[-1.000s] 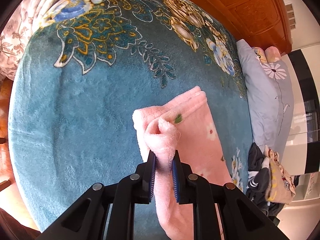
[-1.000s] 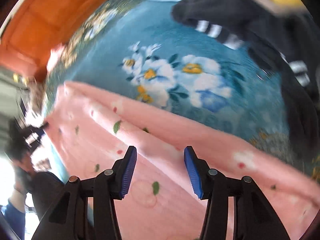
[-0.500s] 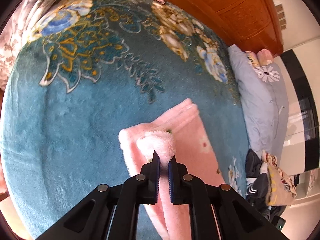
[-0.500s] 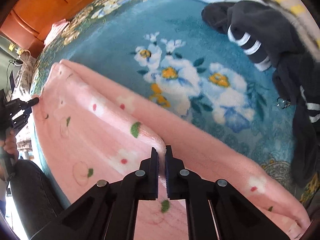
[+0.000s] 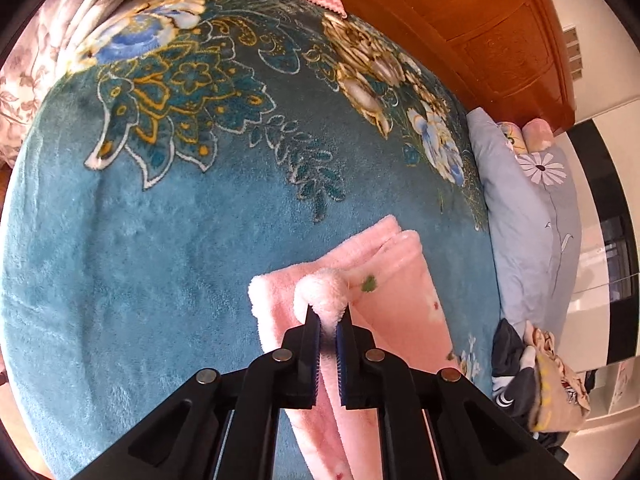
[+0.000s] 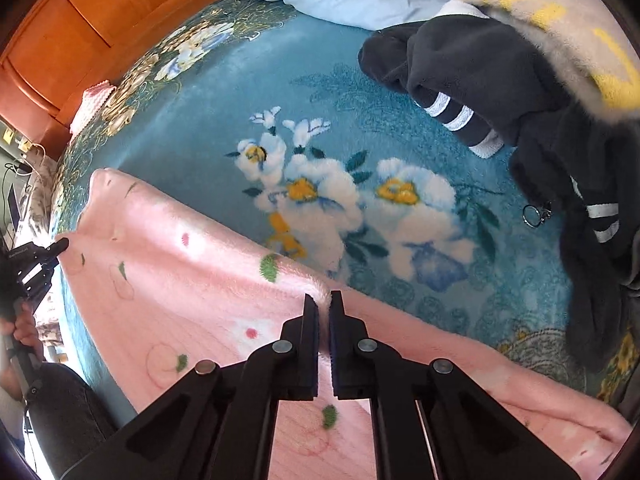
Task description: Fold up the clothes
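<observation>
Garment: pink fleece garment, fluffy pile, printed with small green leaves, red dots and pale rings; folded lengthwise, so doubled layers show at its far end in the left wrist view.
Place: it lies on a teal flowered blanket that covers the bed, stretched as a long band from the left gripper to the right one; far corner flat on the blanket.
Left gripper: clenched on a bunched corner of the garment; a puff of fleece bulges above the blue pads.
Right gripper: clamped on the garment's raised long edge, a thin ridge of fleece pinched between the pads.
Other hand seen from right wrist: the left gripper shows at the picture's left edge, at the garment's end, held by a hand; detail there is too small to read further.
Edges: the garment's upper edge runs straight across the white and blue flower print; its near side runs out of view.
Open room: broad bare blanket lies left of and beyond the garment in the left wrist view.
Crowded side: a dark garment with white stripes is heaped near, under a yellow and cream cloth; a pale blue pillow lines the blanket's edge.
Backdrop: orange wooden headboard.
</observation>
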Available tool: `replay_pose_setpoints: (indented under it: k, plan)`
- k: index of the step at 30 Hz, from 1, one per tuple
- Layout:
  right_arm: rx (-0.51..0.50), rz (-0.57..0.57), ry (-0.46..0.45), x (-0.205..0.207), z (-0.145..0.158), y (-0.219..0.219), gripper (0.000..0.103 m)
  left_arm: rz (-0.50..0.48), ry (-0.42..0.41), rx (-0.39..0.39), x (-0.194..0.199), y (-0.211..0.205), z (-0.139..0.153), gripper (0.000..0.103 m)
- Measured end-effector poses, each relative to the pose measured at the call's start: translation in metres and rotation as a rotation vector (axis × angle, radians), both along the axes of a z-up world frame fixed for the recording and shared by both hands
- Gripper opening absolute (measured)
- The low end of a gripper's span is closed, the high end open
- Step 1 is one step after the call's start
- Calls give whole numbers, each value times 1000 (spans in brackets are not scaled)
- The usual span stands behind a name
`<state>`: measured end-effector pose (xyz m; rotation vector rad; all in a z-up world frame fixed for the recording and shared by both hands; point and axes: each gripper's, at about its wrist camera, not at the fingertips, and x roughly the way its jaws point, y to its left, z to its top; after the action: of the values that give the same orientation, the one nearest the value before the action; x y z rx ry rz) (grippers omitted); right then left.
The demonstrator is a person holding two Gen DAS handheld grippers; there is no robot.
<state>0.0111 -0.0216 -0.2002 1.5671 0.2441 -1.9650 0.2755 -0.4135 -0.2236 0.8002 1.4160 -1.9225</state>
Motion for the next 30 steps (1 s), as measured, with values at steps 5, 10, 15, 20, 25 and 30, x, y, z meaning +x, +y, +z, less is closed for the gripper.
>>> replay_pose_setpoints:
  k: [5,10,15,20,25,30]
  plan:
    - [11,25,1,2,0,-10,7,18,-40,59,1,-3,-11,7]
    - [23,36,12,3,16,-5,34,46,-2,110,7,-3,-17,9]
    - [-28,137,72,6,41,-41,43,80,21,127,8,-1,-21,9]
    - [-89,292,20,12,28,-141,43,86,40,134,12,0,-21,9]
    - [-71,453,18,33,14,-244,43,90,60,148,14,-1,-24,9]
    - [-51,540,50,45,7,-311,43,93,74,165,14,-4,-29,9]
